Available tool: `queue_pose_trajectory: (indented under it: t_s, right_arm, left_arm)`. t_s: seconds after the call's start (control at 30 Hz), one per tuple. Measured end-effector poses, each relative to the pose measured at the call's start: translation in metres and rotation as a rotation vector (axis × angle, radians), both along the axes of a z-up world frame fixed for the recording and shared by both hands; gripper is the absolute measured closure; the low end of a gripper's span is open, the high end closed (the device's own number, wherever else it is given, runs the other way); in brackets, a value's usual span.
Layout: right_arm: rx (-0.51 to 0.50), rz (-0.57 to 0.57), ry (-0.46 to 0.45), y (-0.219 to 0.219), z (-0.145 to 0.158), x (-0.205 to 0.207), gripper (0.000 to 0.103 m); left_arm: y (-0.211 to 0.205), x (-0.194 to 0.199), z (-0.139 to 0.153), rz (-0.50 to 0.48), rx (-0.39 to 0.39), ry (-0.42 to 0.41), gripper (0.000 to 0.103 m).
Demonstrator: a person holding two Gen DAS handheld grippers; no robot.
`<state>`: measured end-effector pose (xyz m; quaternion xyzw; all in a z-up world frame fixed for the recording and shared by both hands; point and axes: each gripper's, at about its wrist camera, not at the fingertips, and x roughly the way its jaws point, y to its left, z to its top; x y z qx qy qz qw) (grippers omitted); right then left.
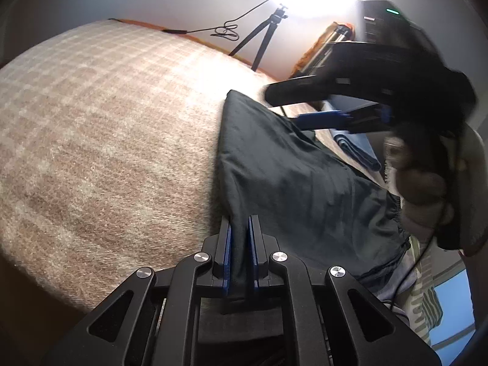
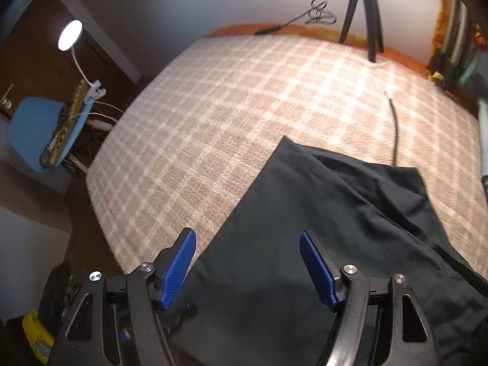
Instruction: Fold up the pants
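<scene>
Dark pants (image 1: 292, 177) lie on a checked beige bedspread (image 1: 106, 128). In the left wrist view my left gripper (image 1: 241, 228) is shut on an edge of the pants, cloth pinched between its blue pads. The right gripper (image 1: 296, 109) hovers blurred above the far end of the pants, held by a hand (image 1: 421, 183). From the right wrist view, my right gripper (image 2: 247, 241) stands open above the pants (image 2: 320, 228), its blue pads (image 2: 180, 268) wide apart with nothing pressed between them. The pants' left edge runs between the fingers.
A black tripod (image 2: 363, 15) and a cable (image 2: 320, 12) stand at the bed's far edge. A thin black cord (image 2: 395, 131) lies on the bedspread (image 2: 228, 106) beyond the pants. A blue chair (image 2: 45, 128) with a lamp (image 2: 70, 35) stands left of the bed. Folded blue cloth (image 1: 357, 149) lies at the right.
</scene>
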<state>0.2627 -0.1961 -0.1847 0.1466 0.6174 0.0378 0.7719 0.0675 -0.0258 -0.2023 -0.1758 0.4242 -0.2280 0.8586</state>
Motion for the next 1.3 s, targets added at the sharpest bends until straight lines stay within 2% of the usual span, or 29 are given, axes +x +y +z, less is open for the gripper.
queue_pose_trajectory:
  t_s: [0.2, 0.23, 0.33, 0.4, 0.5, 0.57, 0.6, 0.67, 0.7, 0.73, 0.77, 0.83, 0.87, 1.03, 1.1, 1.13, 1.23, 1.3]
  right_arm:
    - [-0.063, 0.008, 0.049, 0.016, -0.016, 0.025, 0.031]
    - [-0.104, 0.012, 0.074, 0.023, -0.022, 0.034, 0.031]
    - [-0.140, 0.018, 0.104, 0.029, -0.029, 0.043, 0.032]
    - [-0.220, 0.035, 0.125, 0.038, -0.037, 0.053, 0.032]
    - [-0.259, 0.046, 0.143, 0.042, -0.042, 0.057, 0.033]
    - [-0.299, 0.068, 0.189, 0.045, -0.053, 0.060, 0.050]
    - [-0.313, 0.075, 0.202, 0.045, -0.057, 0.059, 0.064]
    - [-0.321, 0.079, 0.193, 0.044, -0.059, 0.056, 0.070]
    - [-0.319, 0.077, 0.184, 0.044, -0.059, 0.055, 0.078]
    - [-0.309, 0.074, 0.180, 0.043, -0.058, 0.054, 0.082]
    - [-0.291, 0.065, 0.177, 0.041, -0.057, 0.053, 0.085]
    - [-0.261, 0.045, 0.173, 0.036, -0.056, 0.052, 0.088]
    - [-0.241, 0.032, 0.168, 0.033, -0.054, 0.051, 0.091]
    - [-0.178, -0.011, 0.133, 0.023, -0.045, 0.049, 0.097]
    - [-0.158, -0.024, 0.120, 0.017, -0.041, 0.050, 0.099]
    - [-0.152, -0.029, 0.114, 0.015, -0.039, 0.050, 0.099]
    - [-0.137, -0.033, 0.103, 0.008, -0.036, 0.046, 0.101]
    - [-0.126, -0.040, 0.091, 0.007, -0.034, 0.042, 0.102]
  left_arm:
    - [-0.004, -0.002, 0.004, -0.014, -0.007, -0.021, 0.095]
    - [-0.005, -0.002, 0.005, -0.016, -0.008, -0.023, 0.095]
    - [-0.009, -0.002, 0.008, -0.023, -0.010, -0.036, 0.095]
    - [-0.013, -0.004, 0.011, -0.029, -0.004, -0.048, 0.095]
    - [-0.019, -0.004, 0.014, -0.042, 0.010, -0.061, 0.095]
    - [-0.023, -0.005, 0.015, -0.047, 0.025, -0.071, 0.095]
    - [-0.024, -0.005, 0.015, -0.048, 0.030, -0.075, 0.095]
    - [-0.025, -0.007, 0.014, -0.049, 0.034, -0.081, 0.094]
    - [-0.026, -0.007, 0.013, -0.043, 0.037, -0.085, 0.093]
    - [-0.027, -0.007, 0.013, -0.032, 0.040, -0.088, 0.089]
    - [-0.026, -0.007, 0.012, -0.022, 0.043, -0.085, 0.077]
    - [-0.025, -0.006, 0.009, -0.004, 0.048, -0.068, 0.058]
    - [-0.025, -0.006, 0.007, 0.001, 0.049, -0.061, 0.055]
    - [-0.026, -0.001, -0.002, -0.005, 0.036, -0.013, 0.055]
    - [-0.028, 0.002, -0.006, -0.019, 0.009, 0.014, 0.056]
    - [-0.030, 0.003, -0.008, -0.021, 0.001, 0.024, 0.062]
    - [-0.036, 0.004, -0.011, -0.025, -0.015, 0.034, 0.093]
    - [-0.032, 0.003, -0.007, -0.037, -0.020, 0.013, 0.097]
